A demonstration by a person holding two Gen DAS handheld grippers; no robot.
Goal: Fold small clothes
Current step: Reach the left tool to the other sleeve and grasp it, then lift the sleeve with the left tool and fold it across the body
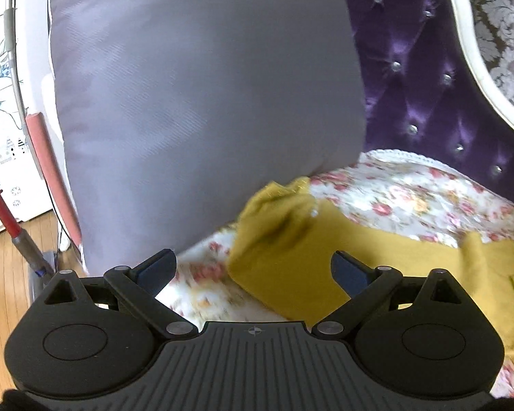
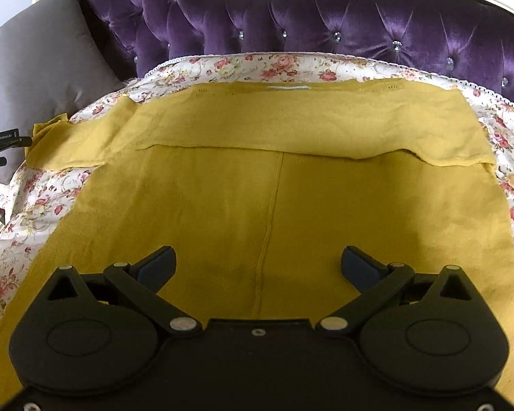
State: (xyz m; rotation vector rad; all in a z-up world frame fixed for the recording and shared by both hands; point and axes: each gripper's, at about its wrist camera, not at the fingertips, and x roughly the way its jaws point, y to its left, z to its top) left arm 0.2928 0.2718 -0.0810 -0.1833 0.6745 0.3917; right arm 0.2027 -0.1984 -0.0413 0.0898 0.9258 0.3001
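Mustard knit garment (image 2: 291, 185) lies spread on a floral cover (image 2: 222, 65), both grippers held apart above it.

The only writing is a small white label on a black device at the left edge of the right wrist view, too small to read. The garment is a soft, fine knit with a centre seam and its top part folded down into a flat band; 1 sleeve (image 1: 277, 239) reaches toward a smooth grey cushion (image 1: 202, 102). Behind it is tufted purple velvet upholstery (image 2: 359, 20) with crystal buttons and a curved cream frame. The left gripper (image 1: 253, 270) and right gripper (image 2: 258, 267) both have jaws wide apart, holding nothing.
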